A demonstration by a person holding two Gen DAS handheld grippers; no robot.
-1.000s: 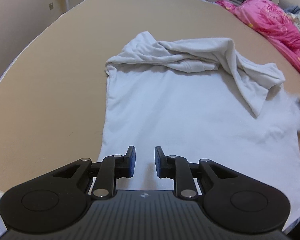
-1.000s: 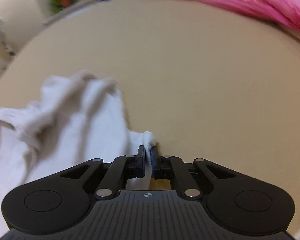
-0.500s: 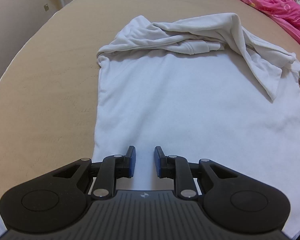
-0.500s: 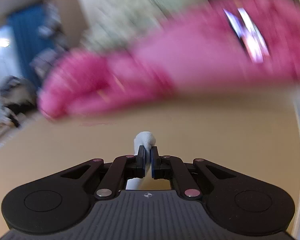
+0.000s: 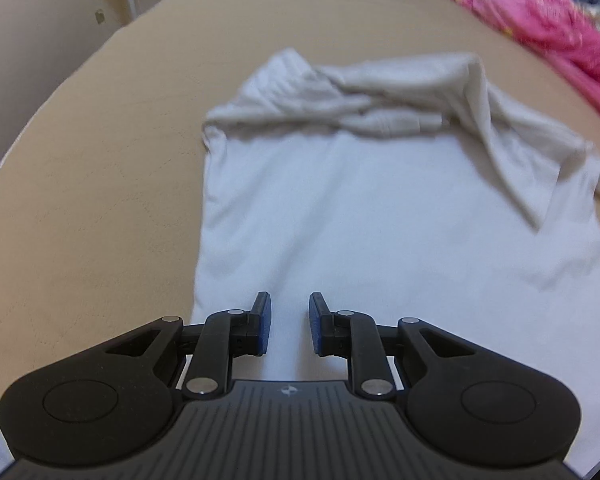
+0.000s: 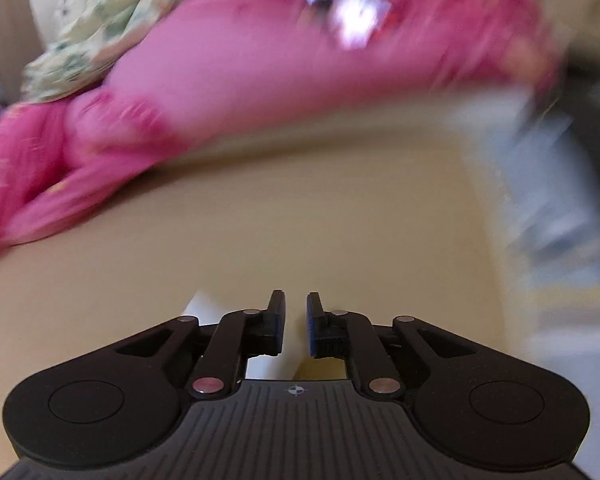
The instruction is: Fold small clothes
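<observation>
White shirt (image 5: 380, 208): laid flat on a tan sheet (image 5: 84, 200), hem toward the camera in the left wrist view; its far part is bunched into a rumpled band running from 11 to 1 o'clock, with one fold draped down toward 3 o'clock.

Left gripper (image 5: 290, 322): held above the near hem at 6 o'clock, jaws parted with a clear gap, nothing pinched between them (shirt cloth is seen only beneath).

Right gripper (image 6: 296, 322): jaws opening, a narrow gap shown; a white corner of cloth (image 6: 198, 306) is seen at 7 o'clock beside and under the left finger, not pressed by the pads.

Pink quilt (image 6: 260, 64): piled from 9 to 1 o'clock in the right wrist view (heavily blurred), resting at the sheet's far edge.

Pale floral cloth (image 6: 96, 20): lying at 11 o'clock, behind the quilt.
</observation>
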